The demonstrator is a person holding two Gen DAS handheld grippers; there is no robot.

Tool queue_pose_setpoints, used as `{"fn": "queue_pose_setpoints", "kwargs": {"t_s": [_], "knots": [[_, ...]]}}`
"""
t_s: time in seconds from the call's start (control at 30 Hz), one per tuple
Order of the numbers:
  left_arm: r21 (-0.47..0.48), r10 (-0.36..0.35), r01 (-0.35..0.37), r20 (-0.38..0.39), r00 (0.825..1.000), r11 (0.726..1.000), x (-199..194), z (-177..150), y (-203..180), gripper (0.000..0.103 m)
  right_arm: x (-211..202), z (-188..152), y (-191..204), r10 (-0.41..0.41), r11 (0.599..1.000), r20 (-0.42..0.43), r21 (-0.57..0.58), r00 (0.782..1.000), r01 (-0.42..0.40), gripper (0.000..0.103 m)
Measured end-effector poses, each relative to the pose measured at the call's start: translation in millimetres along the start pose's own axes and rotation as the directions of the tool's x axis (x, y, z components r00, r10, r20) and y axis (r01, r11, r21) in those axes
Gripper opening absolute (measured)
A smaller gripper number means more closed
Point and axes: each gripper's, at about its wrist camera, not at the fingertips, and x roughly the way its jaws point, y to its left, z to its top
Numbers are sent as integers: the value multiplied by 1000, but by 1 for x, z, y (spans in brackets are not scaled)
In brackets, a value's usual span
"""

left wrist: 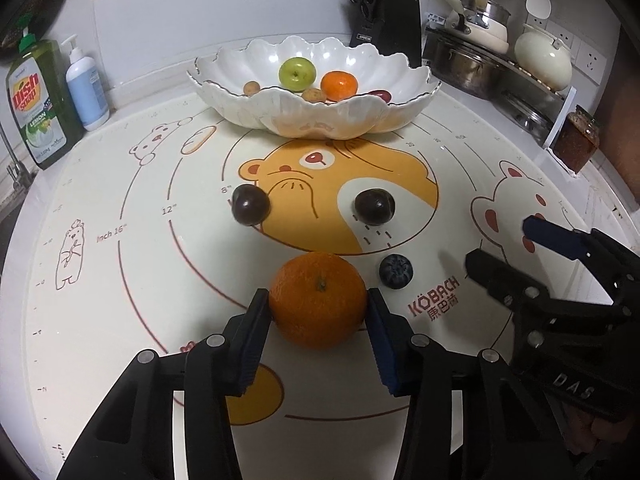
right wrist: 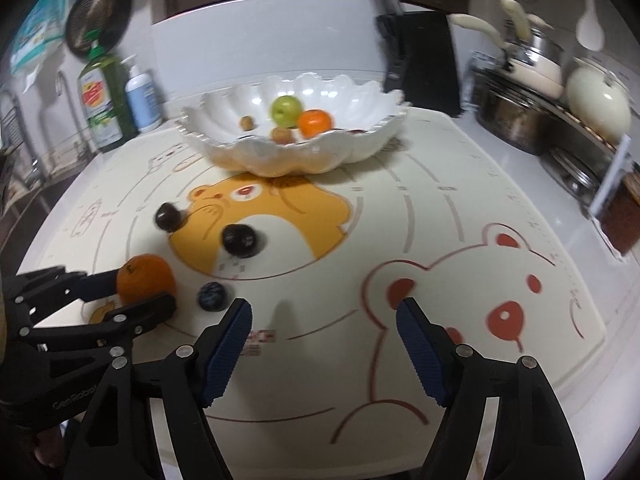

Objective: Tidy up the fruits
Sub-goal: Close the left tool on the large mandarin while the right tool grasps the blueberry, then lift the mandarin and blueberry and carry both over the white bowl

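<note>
My left gripper [left wrist: 318, 300] is shut on a large orange [left wrist: 318, 300] resting on the mat; it also shows in the right wrist view [right wrist: 146, 279]. A blueberry [left wrist: 396, 271] lies just right of the orange, also seen in the right wrist view [right wrist: 213, 296]. Two dark plums [left wrist: 251, 204] [left wrist: 375, 206] lie further back. The white scalloped bowl [left wrist: 280, 116] holds a green apple [left wrist: 297, 73], a small orange [left wrist: 339, 85] and small brown fruits. My right gripper [right wrist: 324, 312] is open and empty over the mat, right of the blueberry.
A cartoon bear mat [left wrist: 120, 280] covers the counter. Dish soap bottle [left wrist: 36, 100] and a pump bottle [left wrist: 86, 88] stand back left. A knife block [left wrist: 386, 16] stands behind the bowl. Pots and a kettle [left wrist: 480, 40] sit on a rack back right, with a jar [left wrist: 576, 140].
</note>
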Motion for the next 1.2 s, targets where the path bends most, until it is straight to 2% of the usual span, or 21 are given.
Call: {"fn": "queue_pose_setpoints", "kwargs": {"t_s": [0.1, 0.23, 0.47, 0.77, 1.2], "knots": [[-8, -5, 5, 2, 1000, 1000, -2, -3, 5, 46, 3, 0, 10, 28, 999, -5, -44, 1000, -29, 70], [-18, 33, -32, 11, 999, 999, -6, -5, 13, 46, 9, 0, 21, 62, 995, -20, -80, 998, -63, 65], [-49, 54, -53, 16, 998, 997, -12, -9, 30, 46, 18, 1, 43, 103, 986, -43, -131, 994, -108, 55], [-73, 60, -58, 28, 998, 996, -17, -7, 39, 46, 27, 3, 56, 163, 975, -74, -143, 984, -172, 22], [-67, 46, -44, 35, 998, 997, -18, -4, 34, 46, 16, 7, 50, 153, 979, -34, -128, 988, -156, 22]]}}
